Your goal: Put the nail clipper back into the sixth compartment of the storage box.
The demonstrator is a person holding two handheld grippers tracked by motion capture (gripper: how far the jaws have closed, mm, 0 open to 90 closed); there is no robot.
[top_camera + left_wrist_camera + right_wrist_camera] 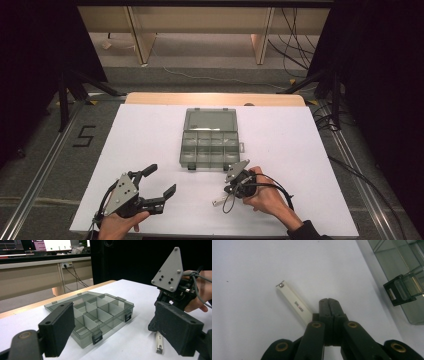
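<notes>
1. High view: a smoky translucent plastic organizer box [209,139] lies open on the white sheet [150,135]. The left gripper [156,182] has its jaws spread; the right gripper [235,186] stands over a white nail clipper [218,202].
2. Left gripper view: flat matte-black jaws wide apart; the slim clipper [159,343] lies beside the box [92,315].
3. Right gripper view: jaws pressed together, holding nothing; the clipper [294,303] runs diagonally, its riveted end up-left.

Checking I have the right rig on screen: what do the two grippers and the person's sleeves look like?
Both grippers are black, each with two flat rectangular jaws on arms with brass-coloured pivots. The left gripper and the right gripper each carry a grey three-cornered plate with dark holes. Black and grey cables loop from the right one. A dark sleeve covers the right forearm.
</notes>
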